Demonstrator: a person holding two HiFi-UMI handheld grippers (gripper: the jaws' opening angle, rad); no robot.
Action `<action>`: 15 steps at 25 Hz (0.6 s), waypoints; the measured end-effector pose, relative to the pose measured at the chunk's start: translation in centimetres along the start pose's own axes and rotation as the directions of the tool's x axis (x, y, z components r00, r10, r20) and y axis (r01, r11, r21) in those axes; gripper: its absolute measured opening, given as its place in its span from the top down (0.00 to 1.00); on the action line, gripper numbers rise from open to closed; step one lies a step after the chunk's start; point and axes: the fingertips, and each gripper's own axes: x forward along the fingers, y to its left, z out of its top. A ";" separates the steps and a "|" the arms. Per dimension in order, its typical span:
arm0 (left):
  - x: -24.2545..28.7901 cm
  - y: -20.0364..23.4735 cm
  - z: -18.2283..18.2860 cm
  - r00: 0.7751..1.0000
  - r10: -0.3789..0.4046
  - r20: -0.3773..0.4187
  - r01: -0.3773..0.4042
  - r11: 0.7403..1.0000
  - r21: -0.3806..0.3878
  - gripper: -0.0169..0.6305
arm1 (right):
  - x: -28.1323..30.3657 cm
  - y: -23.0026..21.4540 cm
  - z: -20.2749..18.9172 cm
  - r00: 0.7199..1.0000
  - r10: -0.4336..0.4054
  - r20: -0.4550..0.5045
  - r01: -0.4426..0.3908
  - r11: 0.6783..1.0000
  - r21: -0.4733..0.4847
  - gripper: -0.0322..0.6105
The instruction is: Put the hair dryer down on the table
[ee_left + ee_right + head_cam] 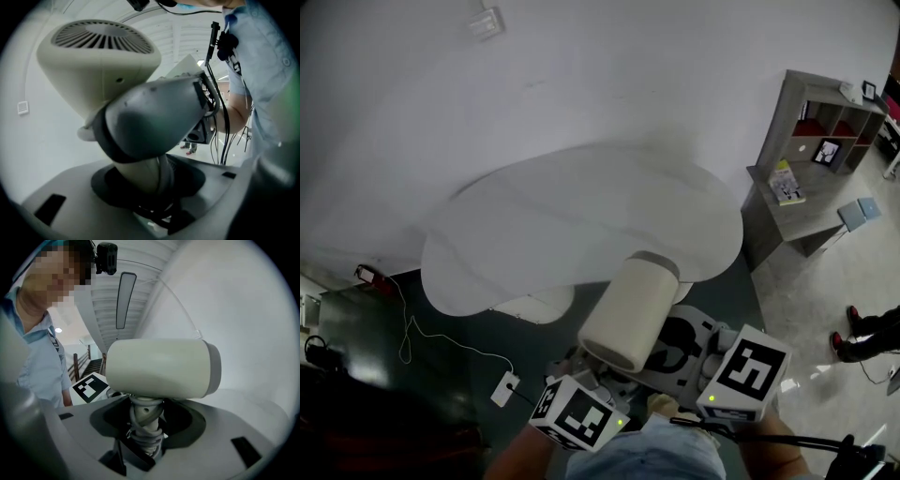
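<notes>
Hair dryer (628, 314): held in the air above the near edge of the white table (534, 225), barrel pointing towards the table's middle; it does not rest on the table.
Left gripper (150, 192): jaws clamped on the dryer's handle, low under the barrel.
Right gripper (145, 437): jaws closed on the same handle, over the cord (143, 427) wound round it.
Handling: probably a stiff, smooth plastic shell, fairly light but top-heavy, since the wide barrel sits above a thin handle. The round barrel may roll once laid down. The wound cord is soft and could shift under the pads.
Where to hold: the handle, as now; the barrel looks too wide and slick for the jaws.
Count: one hair dryer, one cord, one table, two grippers.
</notes>
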 end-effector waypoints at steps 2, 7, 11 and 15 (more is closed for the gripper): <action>1.5 1.2 0.5 1.000 -0.003 -0.001 0.003 1.000 -0.004 0.65 | -0.3 -1.9 0.4 1.000 -0.007 0.003 0.007 1.000 0.001 0.60; 4.4 4.0 1.4 1.000 0.003 -0.013 -0.002 1.000 0.018 0.65 | -1.1 -5.9 1.5 1.000 -0.006 0.000 0.006 1.000 -0.011 0.60; 5.2 6.3 2.2 0.999 0.033 -0.020 -0.032 0.999 0.029 0.65 | -0.9 -7.7 3.0 1.000 0.017 0.007 -0.017 0.999 -0.034 0.60; 4.9 8.9 2.2 0.997 0.072 -0.024 -0.071 0.997 0.034 0.65 | 0.7 -8.6 4.5 0.999 0.051 0.012 -0.050 0.997 -0.055 0.60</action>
